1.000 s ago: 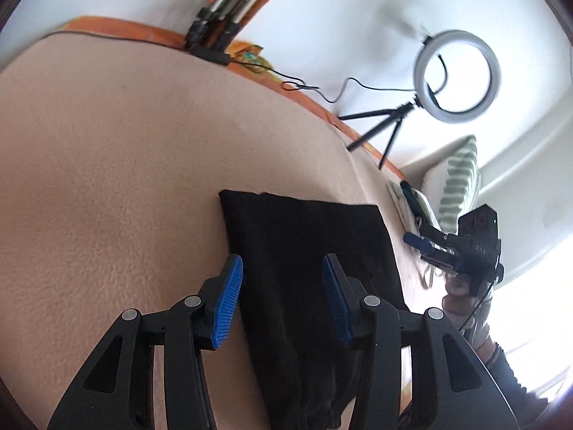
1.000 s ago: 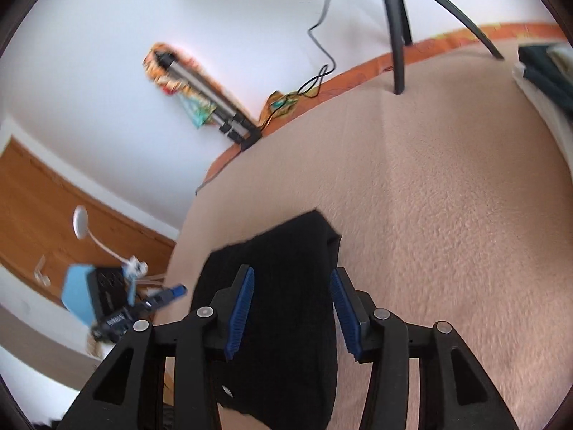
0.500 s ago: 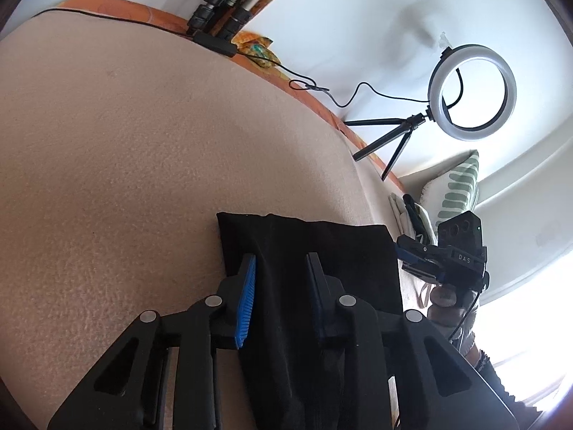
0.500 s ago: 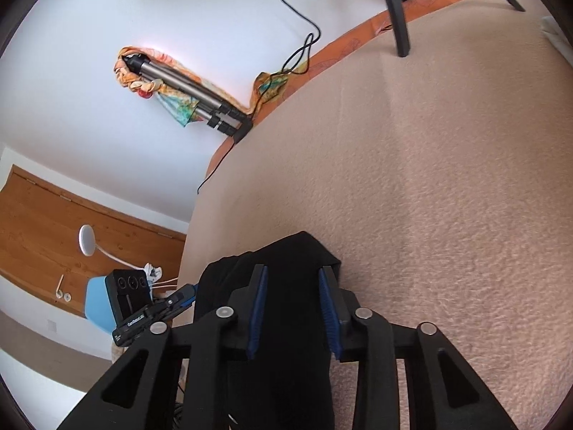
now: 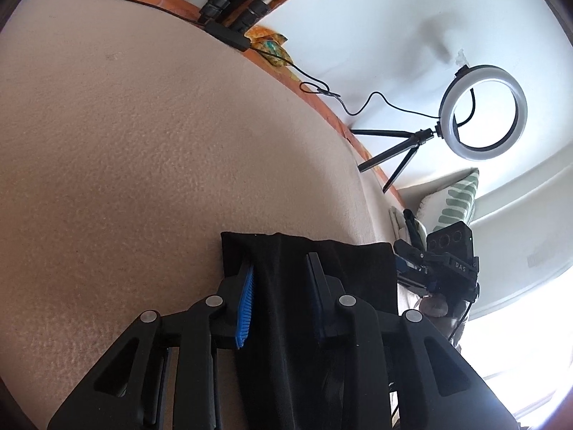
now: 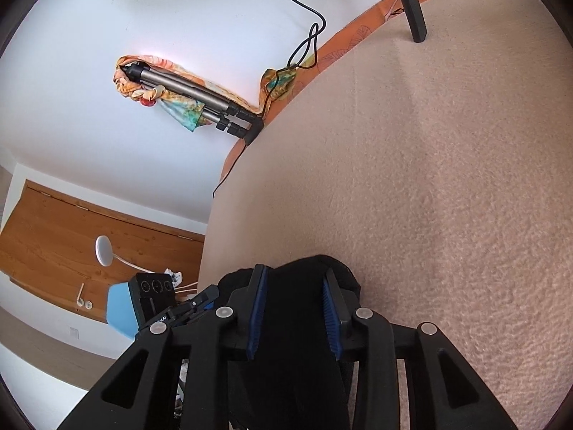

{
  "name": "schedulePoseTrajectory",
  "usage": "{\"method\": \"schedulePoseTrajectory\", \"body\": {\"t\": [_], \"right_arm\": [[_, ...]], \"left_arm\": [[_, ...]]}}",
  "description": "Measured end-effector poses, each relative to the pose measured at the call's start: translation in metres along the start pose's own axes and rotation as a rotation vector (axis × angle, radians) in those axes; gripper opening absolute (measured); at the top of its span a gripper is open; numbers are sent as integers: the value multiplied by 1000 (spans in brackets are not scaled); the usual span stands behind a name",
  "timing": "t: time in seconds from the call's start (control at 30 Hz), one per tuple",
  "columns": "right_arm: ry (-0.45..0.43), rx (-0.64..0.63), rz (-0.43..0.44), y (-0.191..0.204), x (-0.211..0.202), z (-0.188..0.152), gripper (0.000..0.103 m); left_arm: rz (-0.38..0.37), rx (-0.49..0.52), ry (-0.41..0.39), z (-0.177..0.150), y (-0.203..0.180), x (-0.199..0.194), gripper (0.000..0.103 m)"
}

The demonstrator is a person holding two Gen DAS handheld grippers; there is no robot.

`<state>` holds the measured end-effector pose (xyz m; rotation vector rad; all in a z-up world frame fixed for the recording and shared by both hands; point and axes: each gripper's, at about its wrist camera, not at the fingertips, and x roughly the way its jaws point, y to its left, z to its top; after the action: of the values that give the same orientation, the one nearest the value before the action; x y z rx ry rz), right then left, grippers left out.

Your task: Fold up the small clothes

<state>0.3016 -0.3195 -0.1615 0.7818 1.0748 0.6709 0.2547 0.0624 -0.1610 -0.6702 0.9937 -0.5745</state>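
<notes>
1. Left claw first: the black garment runs right up between its two blue-padded fingers. The jaws have just been closing and they stand narrow around a raised fold of the cloth. The left pad looks pressed on the fabric, so I'd call that a pinch. The garment's far edge lies just ahead of the fingertips, and its flat part spreads off to the claw's right.
2. Everything sits on a beige fleecy blanket, which stretches ahead and to the left of that claw.
3. Further right in the same view, past the edge of the cloth, is the right claw, side-on, with a bit of the person's hand under it.
4. Well ahead and right of the left claw stands a ring light on a little tripod.
5. In the right wrist view, the same black garment bunches up between the right claw fingers, its rounded end poking out just past the tips. These jaws have just eased open a touch, and I can't tell if the pads actually bite the cloth.
6. To that claw's left, low down, the left claw shows.
</notes>
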Motion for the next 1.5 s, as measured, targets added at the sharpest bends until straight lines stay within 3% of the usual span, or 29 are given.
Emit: {"method": "schedulePoseTrajectory", "body": {"t": [0.03, 0.17, 0.27, 0.57, 0.97, 1.1, 1.17, 1.2, 1.27, 1.33, 1.43, 1.5], "right_arm": [[-2, 11, 0, -1, 2, 1, 31], [-14, -1, -48, -1, 4, 1, 8], [-39, -29, -66, 3, -1, 2, 2], [-62, -73, -213, -5, 5, 6, 1], [-81, -179, -396, 13, -3, 0, 1], [-99, -158, -407, 15, -22, -6, 8], [-95, -156, -392, 19, -32, -12, 31], [-100, -164, -392, 22, -37, -15, 37], [-94, -179, -385, 29, -47, -26, 38], [-78, -179, -366, 34, -54, -39, 40], [-50, -160, -334, 36, -62, -63, 52], [-33, -141, -321, 36, -63, -79, 53]], "left_arm": [[0, 12, -6, 0, -2, 1, 3], [31, 68, -46, -1, -12, 0, 1], [58, 98, -84, 1, -15, -4, 1], [143, 96, -121, 5, 0, 5, 1], [229, 163, -150, 4, -7, 3, 2], [272, 155, -182, 8, -5, -5, 7], [255, 148, -182, 9, -3, -9, 12], [239, 142, -178, 10, -2, -11, 12], [211, 133, -143, 10, -1, -10, 19], [189, 119, -119, 10, 0, -10, 39], [128, 57, -86, 10, 6, -9, 46], [106, 17, -74, 11, 12, -8, 46]]}}
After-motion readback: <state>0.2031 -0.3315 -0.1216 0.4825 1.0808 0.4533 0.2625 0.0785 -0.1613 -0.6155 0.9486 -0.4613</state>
